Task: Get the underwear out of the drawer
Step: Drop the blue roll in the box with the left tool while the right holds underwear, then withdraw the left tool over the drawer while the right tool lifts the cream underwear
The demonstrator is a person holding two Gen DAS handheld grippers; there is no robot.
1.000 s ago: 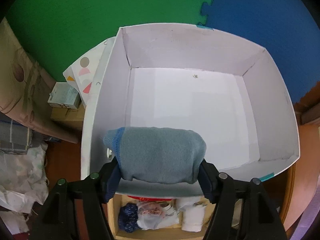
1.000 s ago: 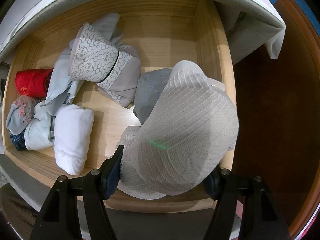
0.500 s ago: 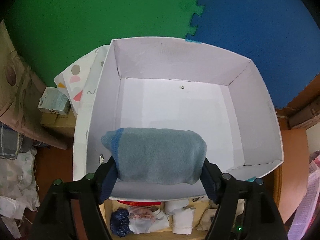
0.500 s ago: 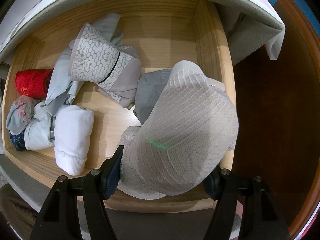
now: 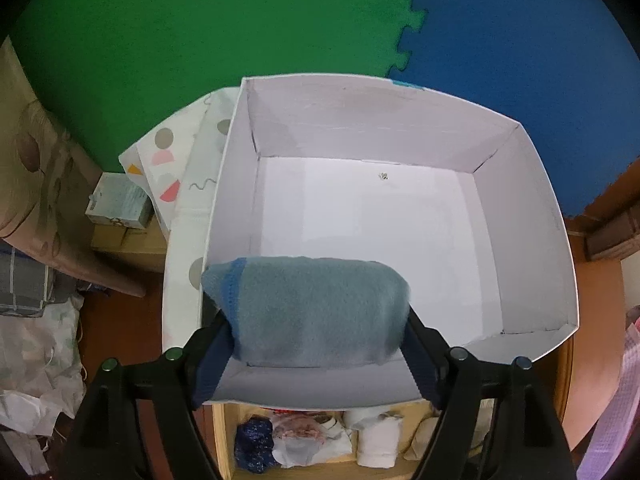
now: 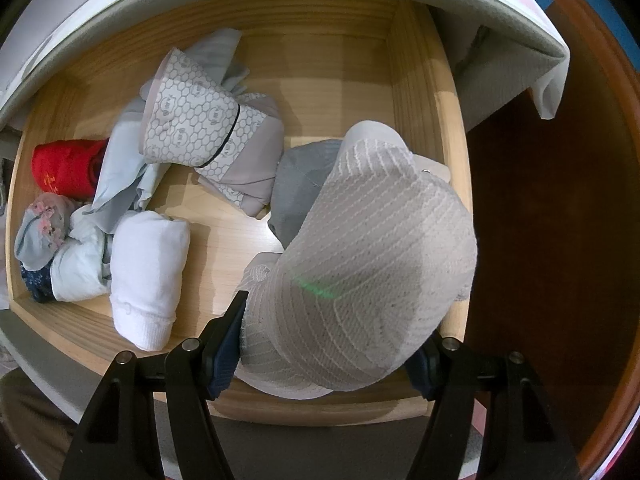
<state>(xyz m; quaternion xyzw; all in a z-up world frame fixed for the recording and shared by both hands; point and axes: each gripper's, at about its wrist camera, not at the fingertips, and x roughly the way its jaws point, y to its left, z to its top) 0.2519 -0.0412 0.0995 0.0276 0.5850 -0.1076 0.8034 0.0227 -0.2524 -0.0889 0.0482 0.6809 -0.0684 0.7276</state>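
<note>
The left gripper (image 5: 316,344) points steeply down over the near edge of the white box (image 5: 532,248). A rolled blue-grey underwear bundle (image 5: 312,308) sits between its blue pads. The jaws have just been opening, and the roll is still wedged between them (both ends seem to touch the pads, so it has not dropped yet). It hangs over the box's near wall, toward the near left corner. To do this step well, I think the hand should slide a little farther over the box floor. Then it should open wide, so the roll falls inside and not back into the drawer below.

The right gripper (image 6: 332,354) points straight down over the wooden drawer (image 6: 420,92). Its pads squeeze a white ribbed underwear roll (image 6: 360,264) at the drawer's near right corner, beside a grey piece (image 6: 300,188). This hand should lift straight up, so the roll clears the drawer's front edge.

More clothes lie in the drawer. A patterned bundle (image 6: 200,120) is near the middle. A white roll (image 6: 148,272) is by the front edge, and a red roll (image 6: 64,168) is at the left side.
</note>
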